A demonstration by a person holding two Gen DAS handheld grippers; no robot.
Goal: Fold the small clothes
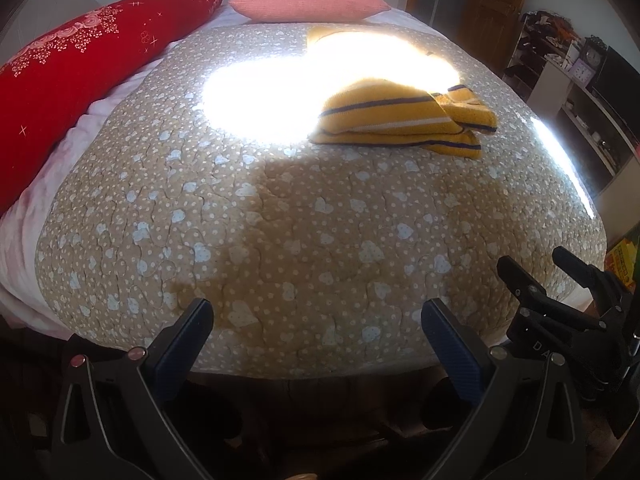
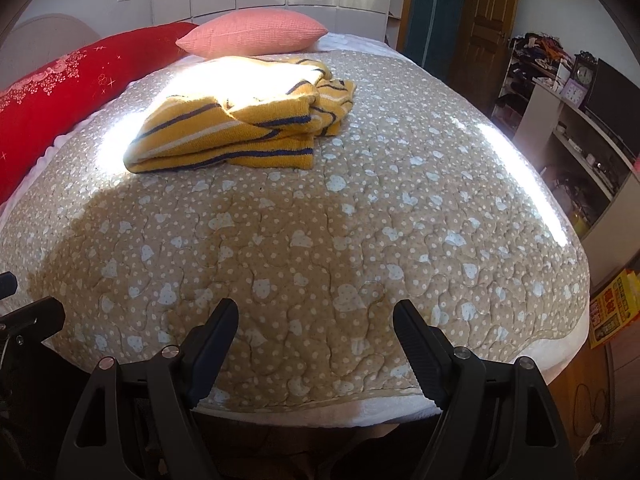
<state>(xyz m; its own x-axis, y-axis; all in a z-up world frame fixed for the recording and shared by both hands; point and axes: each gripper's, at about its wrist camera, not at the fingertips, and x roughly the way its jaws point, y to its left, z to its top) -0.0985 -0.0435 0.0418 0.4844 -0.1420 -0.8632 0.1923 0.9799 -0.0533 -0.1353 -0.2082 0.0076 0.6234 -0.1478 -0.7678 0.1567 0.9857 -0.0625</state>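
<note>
Both tongs (image 1: pixel 316 320) (image 2: pixel 316 320) gape empty; glare washes out the yellow striped garment's (image 2: pixel 240 128) far half.

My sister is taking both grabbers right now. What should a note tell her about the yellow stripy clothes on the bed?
Left gripper: open, empty, at the near edge of the bed.
Right gripper: open, empty, beside it.
Yellow striped knit garment: bunched in a heap on the heart-print quilt, far side, partly in bright sunlight, near the pink pillow.
Done: nothing looks neatly folded yet.
Left: reach it, spread it flat, fold it.
</note>
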